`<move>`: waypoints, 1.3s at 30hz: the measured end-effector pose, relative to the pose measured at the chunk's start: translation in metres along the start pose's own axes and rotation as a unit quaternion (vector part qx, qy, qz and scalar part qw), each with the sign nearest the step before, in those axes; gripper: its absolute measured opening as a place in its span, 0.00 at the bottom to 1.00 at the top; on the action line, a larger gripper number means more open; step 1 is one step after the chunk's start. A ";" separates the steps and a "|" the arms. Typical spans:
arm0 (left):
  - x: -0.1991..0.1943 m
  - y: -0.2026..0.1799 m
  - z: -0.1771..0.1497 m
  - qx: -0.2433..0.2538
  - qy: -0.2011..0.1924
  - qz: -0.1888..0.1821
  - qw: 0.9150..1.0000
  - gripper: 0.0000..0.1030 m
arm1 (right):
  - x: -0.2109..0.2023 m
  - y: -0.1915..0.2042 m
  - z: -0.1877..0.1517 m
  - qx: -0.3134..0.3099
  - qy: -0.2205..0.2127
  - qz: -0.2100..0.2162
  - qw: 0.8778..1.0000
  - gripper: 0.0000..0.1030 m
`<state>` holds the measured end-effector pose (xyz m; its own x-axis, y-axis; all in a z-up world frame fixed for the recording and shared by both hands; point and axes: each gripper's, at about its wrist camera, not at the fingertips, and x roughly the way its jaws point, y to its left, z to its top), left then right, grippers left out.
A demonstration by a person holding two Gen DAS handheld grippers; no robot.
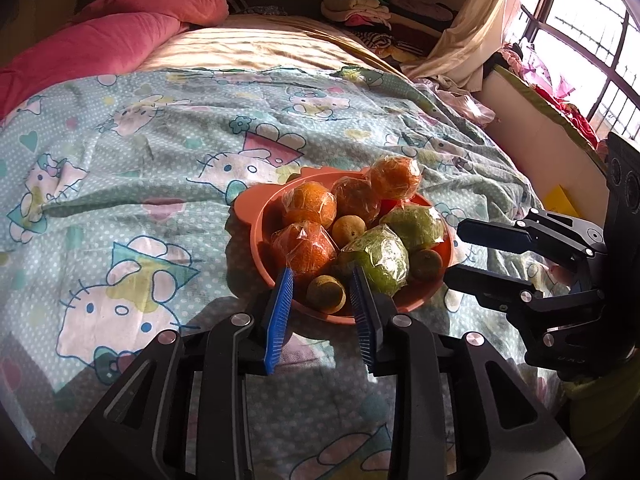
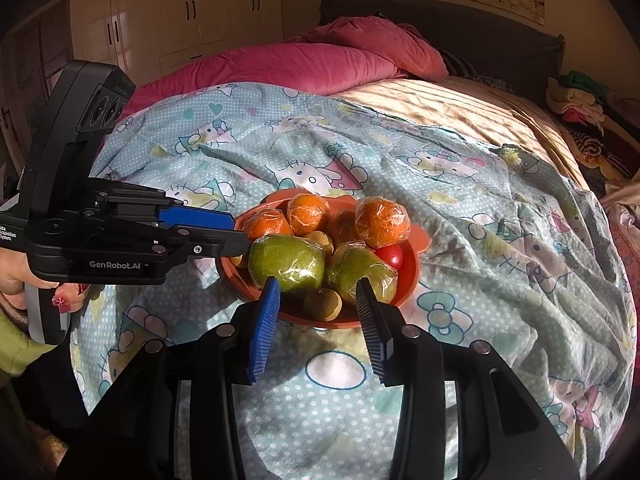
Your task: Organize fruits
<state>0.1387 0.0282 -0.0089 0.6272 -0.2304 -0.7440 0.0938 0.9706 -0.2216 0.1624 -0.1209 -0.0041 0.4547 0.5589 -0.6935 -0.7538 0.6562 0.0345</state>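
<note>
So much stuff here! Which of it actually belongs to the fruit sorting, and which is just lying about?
Part of the job:
- orange bowl
- wrapped oranges
- wrapped green fruits
- small brown fruits
- red fruit
- left tool, right tool

Just lying about:
- cartoon-print sheet
- pink quilt
- folded clothes

A cartoon-cat sheet (image 1: 160, 168) covers the bed, a pink quilt (image 2: 304, 64) bunched at its head. Folded clothes (image 1: 360, 4) pile near the barred window (image 1: 592, 40); white wardrobes (image 2: 180, 12) stand opposite.
</note>
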 end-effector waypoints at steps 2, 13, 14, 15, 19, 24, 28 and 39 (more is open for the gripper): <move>-0.005 0.000 0.000 -0.001 -0.004 0.002 1.000 0.31 | -0.003 0.001 0.000 0.001 -0.002 -0.003 1.000 0.44; -0.046 -0.005 -0.004 -0.007 -0.048 0.019 0.999 0.67 | -0.034 0.004 -0.009 0.023 -0.035 -0.044 0.998 0.74; -0.049 -0.007 -0.006 -0.007 -0.051 0.019 0.998 0.71 | -0.037 0.006 -0.011 0.025 -0.038 -0.049 0.998 0.79; -0.052 -0.008 -0.007 -0.006 -0.053 0.020 0.998 0.76 | -0.040 0.006 -0.012 0.028 -0.042 -0.055 0.997 0.82; -0.061 -0.011 -0.018 -0.009 -0.054 0.024 0.998 0.81 | -0.053 0.007 -0.022 0.053 -0.060 -0.068 0.994 0.92; -0.065 -0.016 -0.032 -0.008 -0.048 0.030 0.998 0.90 | -0.066 0.011 -0.033 0.061 -0.067 -0.088 0.992 0.95; -0.068 -0.018 -0.044 -0.010 -0.046 0.038 0.998 0.90 | -0.075 0.019 -0.042 0.064 -0.068 -0.099 0.991 0.95; -0.069 -0.022 -0.081 -0.032 -0.035 0.053 0.997 0.91 | -0.080 0.040 -0.059 0.070 -0.058 -0.105 0.990 0.95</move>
<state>0.0310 0.0170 -0.0034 0.6837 -0.1184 -0.7201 -0.0239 0.9826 -0.1843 0.0681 -0.1697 0.0100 0.6525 0.4510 -0.6089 -0.5670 0.8237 0.0025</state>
